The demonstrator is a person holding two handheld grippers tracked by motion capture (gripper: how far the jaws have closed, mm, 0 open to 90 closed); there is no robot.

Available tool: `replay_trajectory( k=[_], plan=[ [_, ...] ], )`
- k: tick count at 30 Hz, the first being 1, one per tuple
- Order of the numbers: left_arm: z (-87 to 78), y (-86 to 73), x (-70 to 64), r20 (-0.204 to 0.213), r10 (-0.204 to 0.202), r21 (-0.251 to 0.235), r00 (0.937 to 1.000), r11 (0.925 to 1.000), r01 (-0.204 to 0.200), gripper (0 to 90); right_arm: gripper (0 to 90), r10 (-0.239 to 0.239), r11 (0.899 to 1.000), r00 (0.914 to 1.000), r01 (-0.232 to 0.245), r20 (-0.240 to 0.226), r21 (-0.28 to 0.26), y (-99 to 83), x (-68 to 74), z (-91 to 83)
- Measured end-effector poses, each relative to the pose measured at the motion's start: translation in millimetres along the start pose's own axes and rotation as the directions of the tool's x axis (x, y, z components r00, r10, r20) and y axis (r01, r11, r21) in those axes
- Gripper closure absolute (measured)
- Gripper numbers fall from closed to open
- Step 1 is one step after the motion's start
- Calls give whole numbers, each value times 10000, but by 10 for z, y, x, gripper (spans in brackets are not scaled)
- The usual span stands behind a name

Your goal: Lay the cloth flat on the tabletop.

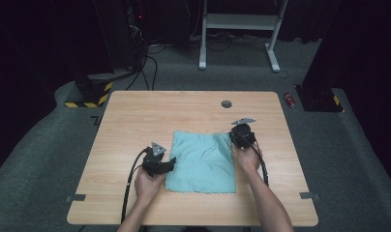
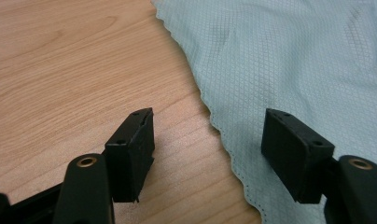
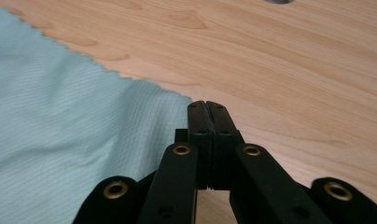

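Left gripper (image 2: 207, 154) jaws spread, straddling teal cloth (image 1: 202, 162) edge on table (image 1: 135, 116). Right gripper (image 3: 207, 105) jaws pressed together at cloth's corner, whether pinching it unclear. Grommet (image 1: 226, 104) beyond.

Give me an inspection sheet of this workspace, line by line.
Surface: wooden table, with a round grey grommet near its far edge.
Job's things: teal cloth lying flat.
Clutter: nothing seen.
Grippers: left gripper open, straddling the cloth's left edge; right gripper shut at the cloth's far right corner, grip on fabric unclear.
Cables: black cable trails from the left gripper toward the person.
Surroundings: dark carpet, white frame legs, black-and-yellow striped base.
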State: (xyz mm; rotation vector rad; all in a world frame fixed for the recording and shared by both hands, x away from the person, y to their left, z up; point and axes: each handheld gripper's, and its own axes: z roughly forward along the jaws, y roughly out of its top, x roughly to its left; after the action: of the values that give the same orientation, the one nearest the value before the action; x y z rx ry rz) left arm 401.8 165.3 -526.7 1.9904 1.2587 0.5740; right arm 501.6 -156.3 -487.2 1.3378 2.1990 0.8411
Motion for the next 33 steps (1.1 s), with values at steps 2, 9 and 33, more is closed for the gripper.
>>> replay_trajectory(
  k=[2,9,33],
  plan=[
    [-2,0,2,3,28,24,10000,10000,-28,349,896,110,9999,9997,-110,231,24,2,-52,52],
    [-2,0,4,8,66,27,10000,10000,-66,351,737,409,9984,9990,-415,185,378,-54,-100,165],
    [24,65,35,118,149,132,9998,9998,-150,410,598,-697,9969,9936,727,-887,310,-519,73,-165]
  ],
)
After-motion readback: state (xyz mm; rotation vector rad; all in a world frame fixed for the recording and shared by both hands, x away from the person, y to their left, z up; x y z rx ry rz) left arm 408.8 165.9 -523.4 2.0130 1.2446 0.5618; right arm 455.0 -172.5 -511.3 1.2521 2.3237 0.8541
